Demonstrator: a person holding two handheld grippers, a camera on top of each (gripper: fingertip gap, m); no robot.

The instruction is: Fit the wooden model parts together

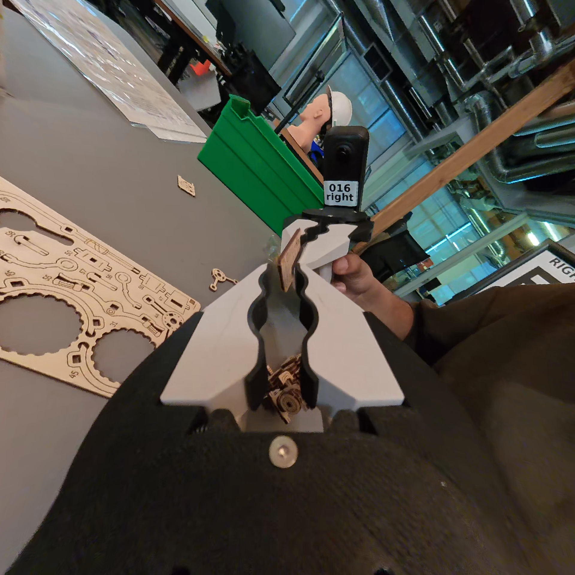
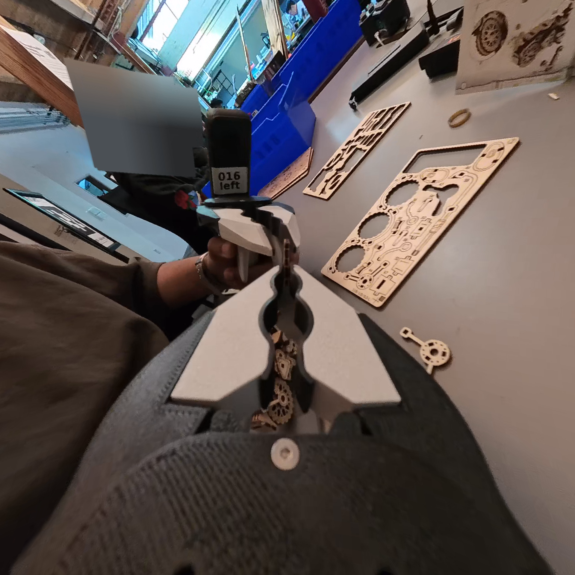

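Observation:
My two grippers meet tip to tip above the grey table (image 1: 140, 186). A thin flat wooden piece (image 1: 287, 267) sits between them. My right gripper (image 1: 306, 245) is shut on its far end, and my left gripper (image 1: 281, 273) closes on its near end. In the right wrist view the piece (image 2: 286, 252) shows edge-on, running from my right gripper (image 2: 284, 273) into my left gripper (image 2: 281, 245). A wooden gear assembly (image 1: 284, 392) shows low through the finger gap, as it does in the right wrist view (image 2: 281, 373). I cannot tell whether it joins the flat piece.
A punched wooden sheet (image 2: 420, 224) lies on the table, with a second sheet (image 2: 357, 149) beyond it. A small key-shaped part (image 2: 427, 348) and a ring (image 2: 459, 117) lie loose. A green bin (image 1: 258, 165) and blue bins (image 2: 280, 124) stand at the table's edge. A printed sheet (image 2: 513, 46) lies at the back. Less than 4 cm separates the two grippers' tips.

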